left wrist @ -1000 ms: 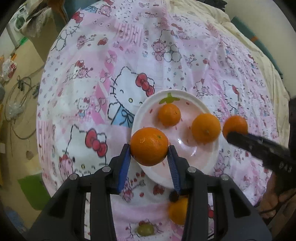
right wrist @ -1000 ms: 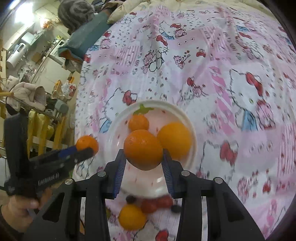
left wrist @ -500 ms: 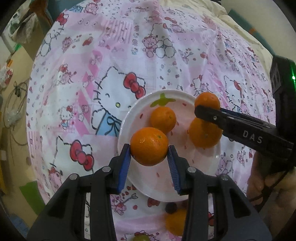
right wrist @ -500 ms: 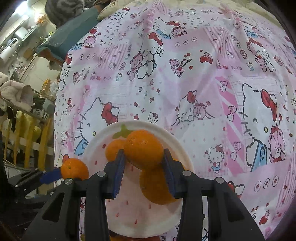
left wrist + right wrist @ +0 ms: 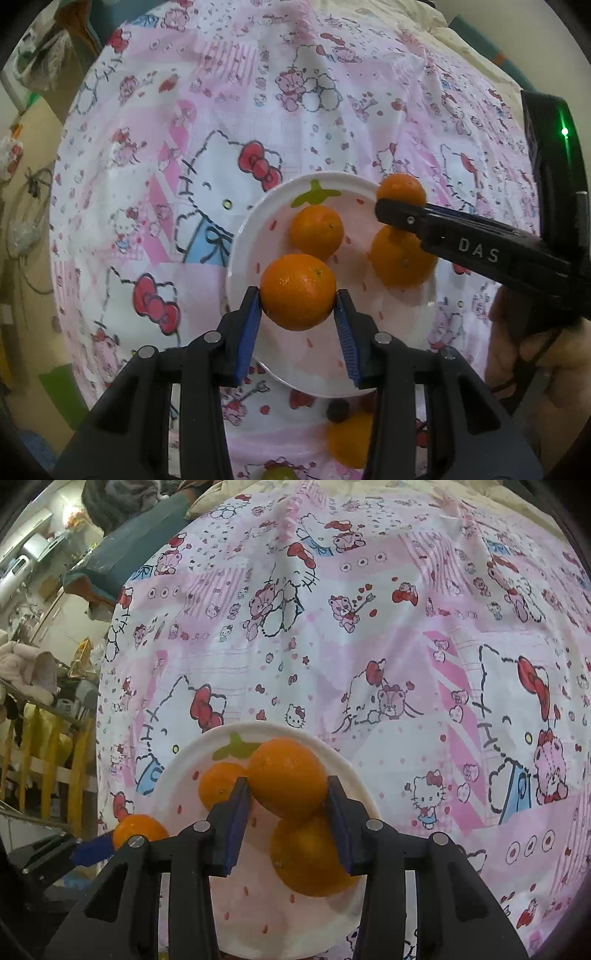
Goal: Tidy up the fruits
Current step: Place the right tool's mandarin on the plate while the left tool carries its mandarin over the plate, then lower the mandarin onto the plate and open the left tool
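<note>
A white strawberry-print plate [image 5: 266, 221] lies on the Hello Kitty cloth, with two oranges on it: a small one [image 5: 316, 232] and a larger one [image 5: 400, 260]. My left gripper [image 5: 298, 306] is shut on an orange [image 5: 297, 291] over the plate's near left edge. My right gripper [image 5: 288, 794] is shut on another orange [image 5: 286, 777], held above the plate [image 5: 177, 786] and over the larger orange [image 5: 306, 860]. The right gripper also shows in the left wrist view [image 5: 400, 201], its orange [image 5: 402, 188] over the plate's far right rim.
An orange [image 5: 349, 439], a dark small fruit [image 5: 338, 410] and a green fruit [image 5: 275, 473] lie on the cloth near the plate's front edge. The cloth's edge drops off at the left toward furniture and clutter [image 5: 44, 686].
My right gripper has carried its orange in over the plate, above the larger orange. My left gripper has kept its orange and shifted slightly over the plate's near edge.
</note>
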Demonstrator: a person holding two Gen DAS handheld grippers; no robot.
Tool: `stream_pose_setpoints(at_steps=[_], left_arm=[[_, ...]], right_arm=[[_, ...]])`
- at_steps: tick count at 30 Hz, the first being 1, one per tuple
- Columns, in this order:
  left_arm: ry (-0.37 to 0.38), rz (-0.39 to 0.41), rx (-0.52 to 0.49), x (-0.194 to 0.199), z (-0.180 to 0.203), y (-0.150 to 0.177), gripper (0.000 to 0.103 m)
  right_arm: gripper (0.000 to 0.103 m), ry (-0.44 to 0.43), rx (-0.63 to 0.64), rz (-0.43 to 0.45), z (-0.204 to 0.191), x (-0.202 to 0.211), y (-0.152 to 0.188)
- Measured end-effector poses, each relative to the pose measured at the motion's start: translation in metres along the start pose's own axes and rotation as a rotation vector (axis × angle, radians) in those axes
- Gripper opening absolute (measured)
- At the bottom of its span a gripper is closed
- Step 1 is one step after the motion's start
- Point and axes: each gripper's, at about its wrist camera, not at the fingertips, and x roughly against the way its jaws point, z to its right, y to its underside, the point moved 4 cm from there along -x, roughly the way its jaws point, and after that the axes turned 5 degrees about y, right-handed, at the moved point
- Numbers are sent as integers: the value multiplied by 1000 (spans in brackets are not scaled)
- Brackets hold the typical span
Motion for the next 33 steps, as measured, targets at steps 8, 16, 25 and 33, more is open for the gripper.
stream_pose_setpoints(at_steps=[8, 16, 25, 33], left_arm=[[-10, 19, 21, -8, -10, -4, 36], [-5, 16, 16, -12, -7, 3, 36], [54, -12, -53, -33, 29, 7, 36], [30, -35, -118, -60, 44, 5, 36]], right_arm=[[76, -29, -18, 23, -1, 9, 0], [76, 35, -100, 57, 31, 37, 12], [76, 30, -129, 75, 60, 67, 35], [76, 61, -128, 96, 86, 87, 50]])
